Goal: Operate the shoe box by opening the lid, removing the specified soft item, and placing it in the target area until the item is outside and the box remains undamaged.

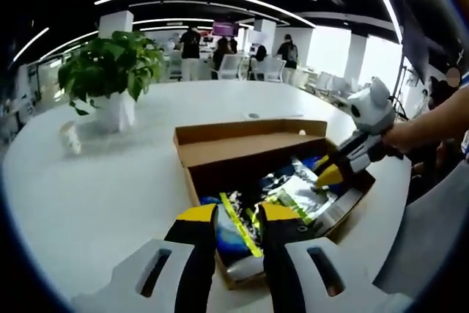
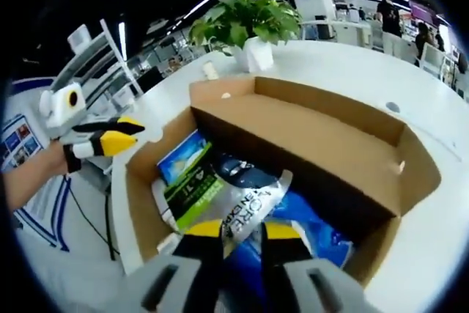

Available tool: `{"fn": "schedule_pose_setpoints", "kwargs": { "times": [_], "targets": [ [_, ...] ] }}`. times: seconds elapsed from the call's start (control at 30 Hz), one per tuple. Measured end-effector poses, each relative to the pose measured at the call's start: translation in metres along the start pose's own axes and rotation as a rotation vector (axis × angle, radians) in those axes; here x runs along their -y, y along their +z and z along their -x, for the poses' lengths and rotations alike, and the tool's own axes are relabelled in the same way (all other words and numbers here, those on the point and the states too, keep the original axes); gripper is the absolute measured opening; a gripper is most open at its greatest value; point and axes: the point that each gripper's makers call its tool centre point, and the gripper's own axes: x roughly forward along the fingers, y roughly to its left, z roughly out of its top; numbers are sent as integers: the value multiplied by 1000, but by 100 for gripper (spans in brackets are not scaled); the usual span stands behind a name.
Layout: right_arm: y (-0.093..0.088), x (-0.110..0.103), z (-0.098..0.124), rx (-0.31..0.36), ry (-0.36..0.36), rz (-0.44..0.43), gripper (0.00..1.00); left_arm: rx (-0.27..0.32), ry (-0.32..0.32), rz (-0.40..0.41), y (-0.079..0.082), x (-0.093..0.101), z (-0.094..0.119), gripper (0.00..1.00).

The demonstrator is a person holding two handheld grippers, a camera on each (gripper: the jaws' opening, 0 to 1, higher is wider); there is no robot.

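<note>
An open brown shoe box (image 1: 249, 131) lies on the white table (image 1: 110, 181), its lid folded back flat. Several soft printed packets (image 1: 300, 192) in blue, white and green fill it. In the left gripper view my left gripper (image 1: 239, 214) hovers over the box's near corner, jaws almost together with nothing held. My right gripper (image 1: 322, 177) comes in from the right, its tips down in the box on a packet. In the right gripper view the right gripper (image 2: 242, 231) is shut on the white-and-blue packet (image 2: 249, 188). The left gripper (image 2: 139, 133) hangs at the box's (image 2: 308, 130) left edge.
A potted green plant (image 1: 110, 64) in a white pot stands on the table beyond the box, with a small white object (image 1: 69, 137) beside it. People (image 1: 190, 42) and chairs are far behind. A person's arm (image 1: 432, 119) holds the right gripper.
</note>
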Motion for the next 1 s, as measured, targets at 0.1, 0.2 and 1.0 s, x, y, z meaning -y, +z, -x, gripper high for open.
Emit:
{"fn": "schedule_pose_setpoints", "kwargs": {
  "times": [0.1, 0.2, 1.0],
  "targets": [
    [3, -2, -1, 16, 5, -20, 14, 3, -1, 2, 0, -3, -1, 22],
    [6, -1, -1, 30, 3, -32, 11, 5, 1, 2, 0, -5, 0, 22],
    [26, -20, 8, 118, 64, -98, 9, 10, 0, 1, 1, -5, 0, 22]
  ]
}}
